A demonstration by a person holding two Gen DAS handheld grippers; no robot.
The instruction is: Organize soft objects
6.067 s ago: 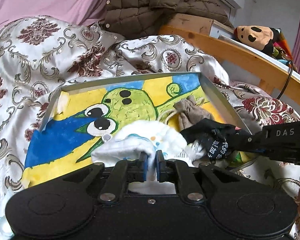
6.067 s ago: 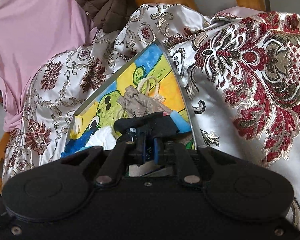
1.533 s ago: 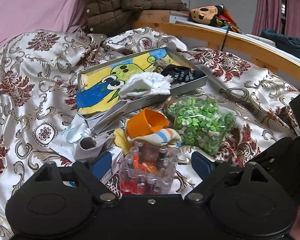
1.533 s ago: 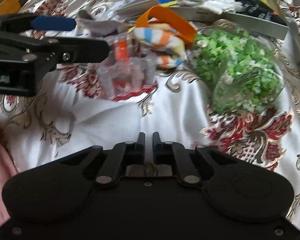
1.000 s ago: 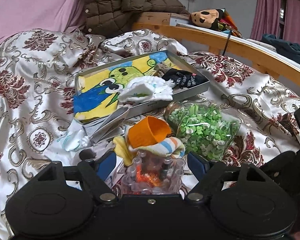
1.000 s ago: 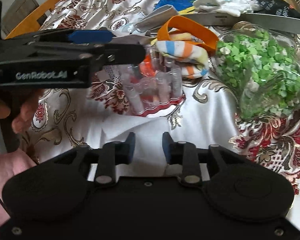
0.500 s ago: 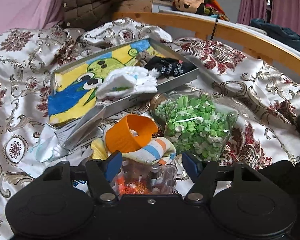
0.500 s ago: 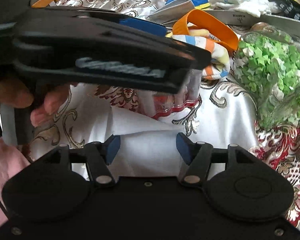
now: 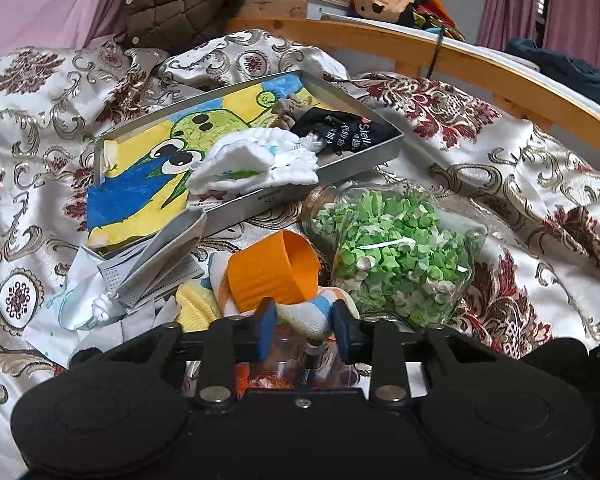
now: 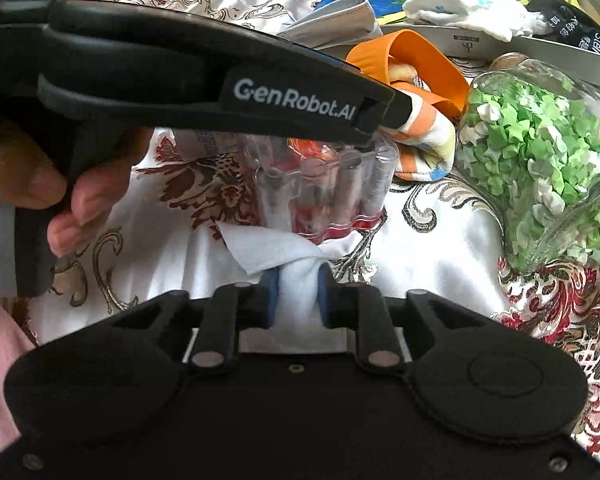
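A metal tray (image 9: 332, 168) with a cartoon lining holds a white sock (image 9: 256, 160), a black sock (image 9: 340, 132) and a grey pouch (image 9: 292, 108). My left gripper (image 9: 303, 328) has its jaws around a striped orange, blue and white sock (image 9: 308, 314) with an orange cuff (image 9: 272, 270). My right gripper (image 10: 297, 296) has its jaws closing on a white cloth (image 10: 276, 250) that lies under a clear plastic case (image 10: 332, 184). The left gripper's body (image 10: 204, 84) crosses the right wrist view.
A glass jar (image 9: 396, 260) full of green paper stars lies on its side to the right. A grey face mask (image 9: 148, 268) and a yellow cloth (image 9: 198, 304) lie left. The patterned bedspread (image 9: 500, 168) is rumpled; a wooden rail (image 9: 480, 72) runs behind.
Both grippers left the tray after dropping the white and black socks there. My left gripper narrowed around the striped sock; my right gripper opened, then closed in on the white cloth.
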